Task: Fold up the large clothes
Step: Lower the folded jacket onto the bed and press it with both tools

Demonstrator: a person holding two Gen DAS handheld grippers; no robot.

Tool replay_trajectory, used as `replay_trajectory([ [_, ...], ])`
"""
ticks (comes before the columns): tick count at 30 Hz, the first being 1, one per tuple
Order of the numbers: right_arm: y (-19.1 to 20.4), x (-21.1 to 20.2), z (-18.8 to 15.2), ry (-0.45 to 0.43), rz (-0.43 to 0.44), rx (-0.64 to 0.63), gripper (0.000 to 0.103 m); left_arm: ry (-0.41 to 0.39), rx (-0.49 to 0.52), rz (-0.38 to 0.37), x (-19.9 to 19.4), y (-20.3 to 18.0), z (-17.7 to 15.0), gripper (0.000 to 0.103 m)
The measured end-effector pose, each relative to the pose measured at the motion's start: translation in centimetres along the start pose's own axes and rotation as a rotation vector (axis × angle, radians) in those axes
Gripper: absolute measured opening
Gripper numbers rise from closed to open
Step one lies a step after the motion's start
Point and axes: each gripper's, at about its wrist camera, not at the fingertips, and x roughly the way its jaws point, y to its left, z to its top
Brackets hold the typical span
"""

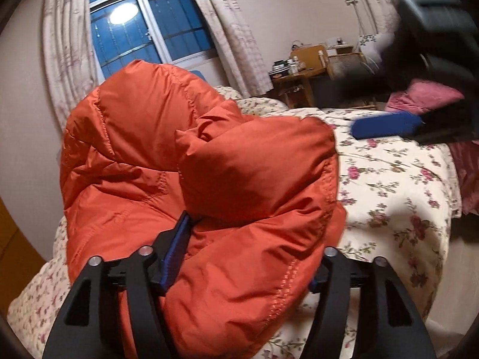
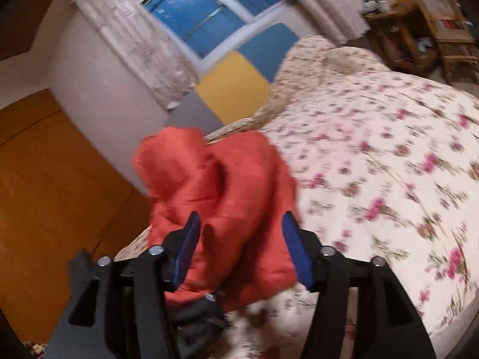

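Orange puffer jacket [image 1: 194, 161], bundled into a rounded, quilted heap, fills the middle and lower left of the left wrist view, lying on a bed under a floral bedspread [image 1: 386, 179]. The left gripper [image 1: 239, 257] rises from the bottom edge with its jaws spread apart; a fold of the jacket bulges between them. The blue pad [image 1: 175, 254] of the finger on the left of the frame lies against the fabric, while the finger at the lower right is mostly covered by the cloth, so whether the pads press on the jacket cannot be told. At the right edge, blurred, the right gripper [image 1: 386, 125] reaches in, one blue pad showing above the bedspread. A window [image 1: 143, 30] with pale curtains [image 1: 230, 30] sits in the upper left, and a cluttered wooden table [image 1: 302, 74] stands at the upper right.

In the right wrist view, the jacket [image 2: 215, 185] sits in the centre, near the lower left side of the bedspread [image 2: 374, 164], and the whole frame is motion-blurred. The right gripper [image 2: 241, 248] stands released, its two blue pads [image 2: 188, 248] well apart, with the jacket seen beyond the gap and nothing pinched. The window [image 2: 209, 9] is at the top, with yellow and blue wall panels [image 2: 233, 86] beneath it and wooden flooring [image 2: 54, 179] at the left.
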Motion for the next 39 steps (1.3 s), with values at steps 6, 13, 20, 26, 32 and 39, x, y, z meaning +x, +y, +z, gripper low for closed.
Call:
replay_trajectory([
  [6,0.4,4.3,-0.5,0.149,-0.114,-0.041,0.012,-0.013,-0.002,-0.058,-1.3,0.2,-0.2,0.069],
  [13,-3.0,6.9,-3.6,0.218,-0.235,-0.015,0.01,-0.065,-0.16,-0.08,-5.4,2.9,-1.4,0.069],
  [20,-3.3,6.7,-3.9,0.203,-0.233,-0.011,0.01,-0.023,-0.459,0.192,-4.4,11.1,-2.4,0.069],
  [26,-2.5,4.3,-2.4,0.131,-0.18,-0.015,0.021,0.016,-0.66,0.212,-1.6,15.7,-2.5,0.069],
  [32,1.7,1.8,0.5,0.009,-0.167,-0.143,0.021,0.049,-0.628,0.162,0.3,15.4,-0.4,0.069],
  [39,8.7,4.4,3.9,-0.011,-0.078,-0.297,0.038,0.095,-0.691,0.13,1.7,17.1,0.1,0.069],
])
